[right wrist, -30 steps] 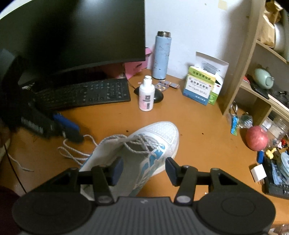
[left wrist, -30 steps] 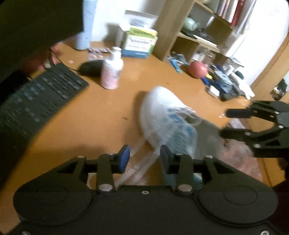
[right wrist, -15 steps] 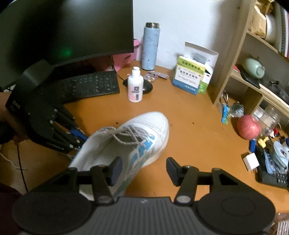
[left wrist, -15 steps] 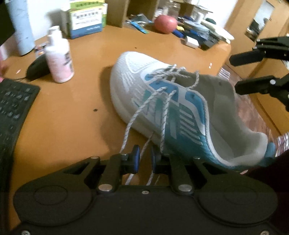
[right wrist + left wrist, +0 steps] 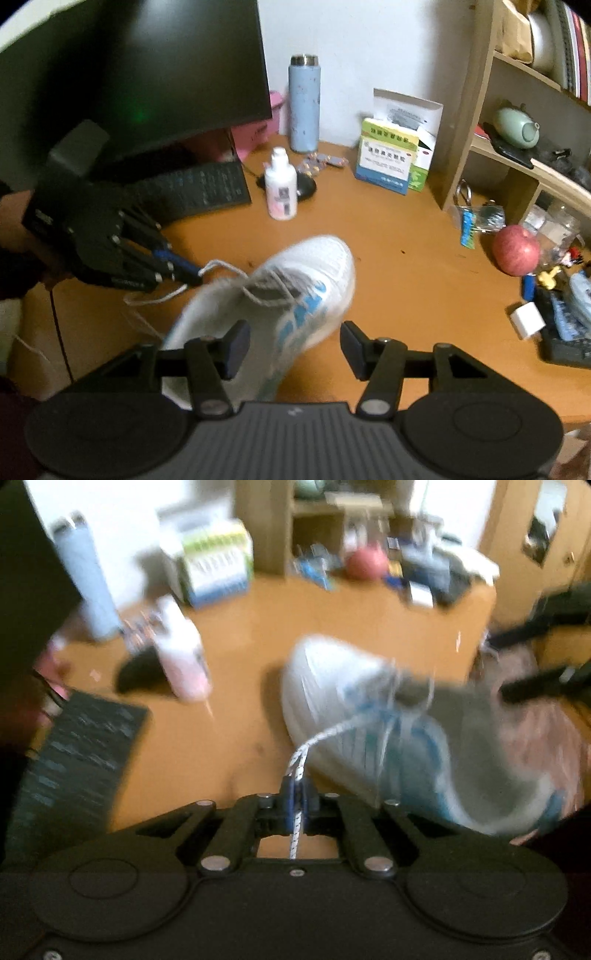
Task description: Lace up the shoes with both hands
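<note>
Since half a second ago the left gripper (image 5: 298, 797) has closed fully on the shoelace (image 5: 325, 736) and drawn it away from the shoe (image 5: 369, 716), so the lace now runs straight from the pinched fingers up toward the eyelets. The left wrist view is motion-blurred; it shows the lace passing between the fingers and out behind them, a detail the right wrist view lacks. The right wrist view is sharper on the surroundings: the shoe (image 5: 295, 291) lies on the wooden desk (image 5: 406, 258) with its toe pointing to about 1 o'clock, and the left gripper (image 5: 192, 273) at 9 o'clock holds a lace loop (image 5: 221, 266). The right gripper (image 5: 293, 345) hovers at 6 o'clock with fingers wide apart, gripping nothing, above the shoe's heel side. A white bottle (image 5: 282, 190) stands at 12 o'clock, an apple (image 5: 516, 250) at 3 o'clock.
</note>
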`<state>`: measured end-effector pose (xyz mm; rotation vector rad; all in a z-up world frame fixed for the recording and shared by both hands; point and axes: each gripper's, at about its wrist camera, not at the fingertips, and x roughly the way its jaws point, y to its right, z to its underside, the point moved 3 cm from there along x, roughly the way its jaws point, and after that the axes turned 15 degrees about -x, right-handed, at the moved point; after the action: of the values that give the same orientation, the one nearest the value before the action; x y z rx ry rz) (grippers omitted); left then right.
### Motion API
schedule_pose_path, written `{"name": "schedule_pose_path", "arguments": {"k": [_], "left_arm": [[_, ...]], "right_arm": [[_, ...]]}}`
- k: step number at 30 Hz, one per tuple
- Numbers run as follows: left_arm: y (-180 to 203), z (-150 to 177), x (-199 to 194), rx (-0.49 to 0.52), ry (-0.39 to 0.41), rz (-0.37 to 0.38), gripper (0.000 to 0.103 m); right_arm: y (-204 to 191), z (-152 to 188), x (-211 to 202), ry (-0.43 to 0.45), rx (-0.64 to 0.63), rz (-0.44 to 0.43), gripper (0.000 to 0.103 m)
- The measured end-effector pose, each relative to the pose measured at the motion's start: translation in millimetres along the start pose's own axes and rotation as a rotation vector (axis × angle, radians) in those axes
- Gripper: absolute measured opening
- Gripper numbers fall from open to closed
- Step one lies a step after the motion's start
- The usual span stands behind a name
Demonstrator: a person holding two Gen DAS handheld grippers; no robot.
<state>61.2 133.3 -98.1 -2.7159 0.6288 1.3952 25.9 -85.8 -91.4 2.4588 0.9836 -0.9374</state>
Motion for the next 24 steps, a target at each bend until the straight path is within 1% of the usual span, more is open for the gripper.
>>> {"name": "schedule_pose_path", "arguments": {"k": [2,4,6,8,10,11,13,15,16,17,19,20,21,22,24], "left_arm": [[10,-11,-18,0.012,0.05,0.005,0.002],[22,-16,-26,0.027,0.07,0.033,0.002],[31,-18,-29,0.018,0.086,0.047,0.002],[41,-17,-32,0.032,0.099,0.058,0.002],[53,-16,-38,0.043,0.11,0.07,0.002],[57,-15,-40,0.047,0.113,0.079,0.002],[69,-12,-45,0.066,0.115,0.102,0.002],[78,-11,-44,0.087,0.113,0.108,0.002],[79,-11,-43,0.091,0.11,0.111,0.002],[82,-10,-42,0.099,0.104,0.116,0.002],[86,-9,-41,0.103,0.099,0.123,0.002],[87,-8,-41,0.104,0.099,0.124,0.002],[89,-8,-41,0.104,0.098,0.125,0.002],[90,-7,-41,0.105,0.096,0.125,0.002],[92,-6,-40,0.103,0.094,0.123,0.002]], "right_arm": [[6,-7,-1,0.048,0.081,-0.059,0.055],[12,-14,-3,0.094,0.148,-0.106,0.055],[16,-19,-4,0.125,0.194,-0.142,0.055],[20,-22,-5,0.149,0.236,-0.175,0.053],[26,-20,-4,0.173,0.307,-0.236,0.05],[29,-18,-2,0.181,0.355,-0.262,0.047],[38,-10,1,0.204,0.482,-0.332,0.046],[44,-4,4,0.225,0.582,-0.381,0.046],[47,-2,5,0.232,0.627,-0.405,0.041],[49,0,7,0.237,0.659,-0.427,0.033],[52,3,9,0.247,0.716,-0.469,0.023],[52,5,9,0.248,0.731,-0.483,0.013],[52,6,9,0.247,0.741,-0.494,0.008],[52,7,9,0.25,0.756,-0.51,0.005],[51,9,8,0.254,0.766,-0.516,0.003]]}}
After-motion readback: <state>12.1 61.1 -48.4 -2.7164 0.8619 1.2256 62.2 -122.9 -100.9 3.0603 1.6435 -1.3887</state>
